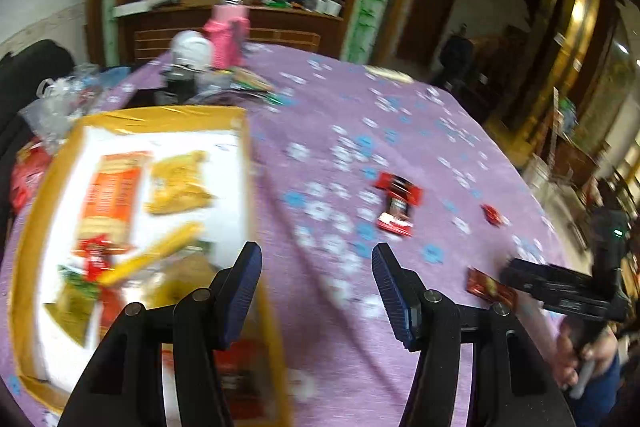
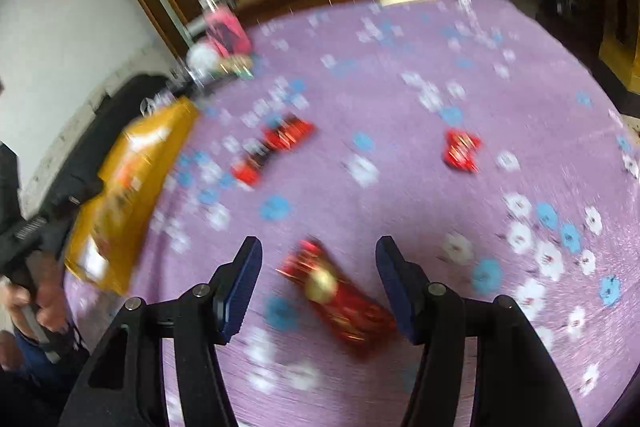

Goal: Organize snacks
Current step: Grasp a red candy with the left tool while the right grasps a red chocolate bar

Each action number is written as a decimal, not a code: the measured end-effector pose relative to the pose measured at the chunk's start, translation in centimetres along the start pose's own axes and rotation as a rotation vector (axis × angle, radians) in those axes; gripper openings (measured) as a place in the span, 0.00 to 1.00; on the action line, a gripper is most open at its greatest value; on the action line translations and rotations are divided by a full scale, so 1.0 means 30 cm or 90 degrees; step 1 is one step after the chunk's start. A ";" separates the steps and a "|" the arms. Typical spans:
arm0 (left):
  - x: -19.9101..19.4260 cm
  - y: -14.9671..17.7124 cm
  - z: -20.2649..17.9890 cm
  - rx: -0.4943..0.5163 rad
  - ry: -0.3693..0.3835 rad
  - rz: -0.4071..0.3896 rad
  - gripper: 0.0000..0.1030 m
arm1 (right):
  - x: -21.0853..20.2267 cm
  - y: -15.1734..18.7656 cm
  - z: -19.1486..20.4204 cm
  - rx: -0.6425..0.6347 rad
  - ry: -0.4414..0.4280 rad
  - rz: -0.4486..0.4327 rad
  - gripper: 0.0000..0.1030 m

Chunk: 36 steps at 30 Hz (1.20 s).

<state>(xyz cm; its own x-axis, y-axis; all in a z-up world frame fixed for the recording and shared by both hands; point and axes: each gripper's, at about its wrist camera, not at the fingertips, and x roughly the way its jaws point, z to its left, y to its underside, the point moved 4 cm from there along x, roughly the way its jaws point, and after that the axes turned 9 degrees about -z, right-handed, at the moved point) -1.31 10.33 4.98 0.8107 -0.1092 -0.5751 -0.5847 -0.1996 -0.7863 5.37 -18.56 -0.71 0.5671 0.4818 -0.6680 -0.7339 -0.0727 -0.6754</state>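
Observation:
A yellow cardboard box [image 1: 52, 187] with a white inside holds several snack packs, orange, yellow and red; it also shows in the right wrist view [image 2: 160, 131]. My left gripper [image 1: 316, 291] is open and empty over the box's right edge. My right gripper [image 2: 318, 287] is open, with a dark red snack packet [image 2: 340, 303] lying on the cloth between its fingers; that packet also shows in the left wrist view [image 1: 488, 285]. A red and black snack pack [image 1: 396, 203] and a small red packet [image 1: 494, 215] lie loose on the purple cloth.
The round table has a purple flowered cloth [image 1: 360, 115]. A pink bottle [image 1: 228, 35], a white object [image 1: 192, 51] and plastic bags [image 1: 60, 99] stand at the far left. The table edge curves off at the right. A wooden cabinet stands behind.

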 end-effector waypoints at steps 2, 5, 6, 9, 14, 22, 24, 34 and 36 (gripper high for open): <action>0.019 0.010 -0.059 0.023 0.011 0.013 0.59 | 0.019 0.023 0.003 -0.030 -0.003 0.018 0.57; 0.045 0.020 -0.128 0.063 0.016 0.032 0.59 | 0.044 0.053 0.055 -0.115 0.025 0.021 0.57; 0.054 0.022 -0.143 0.071 0.016 0.036 0.59 | 0.048 0.065 0.080 -0.143 0.024 0.023 0.56; 0.098 0.014 -0.188 0.092 0.021 0.057 0.59 | 0.042 0.084 0.121 -0.190 0.011 0.025 0.25; 0.229 -0.009 -0.227 0.093 0.022 0.102 0.59 | 0.025 0.066 0.070 -0.126 -0.014 0.016 0.23; 0.444 -0.024 -0.321 0.125 0.008 0.141 0.50 | -0.018 0.014 -0.058 0.009 -0.025 -0.037 0.23; 0.501 0.000 -0.313 0.125 -0.018 0.163 0.41 | -0.023 0.010 -0.060 0.009 -0.025 -0.042 0.23; 0.447 0.038 -0.289 0.091 -0.001 0.133 0.27 | -0.029 -0.004 -0.071 0.010 -0.022 -0.056 0.23; 0.414 0.055 -0.303 0.091 0.014 0.134 0.27 | -0.030 -0.008 -0.077 0.014 -0.019 -0.061 0.23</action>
<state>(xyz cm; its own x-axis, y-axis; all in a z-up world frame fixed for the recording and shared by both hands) 8.04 -0.22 -1.41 0.6704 -0.1559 -0.7254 -0.7373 -0.0306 -0.6748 5.90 -20.99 -0.67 0.6242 0.5111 -0.5909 -0.6849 -0.0059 -0.7286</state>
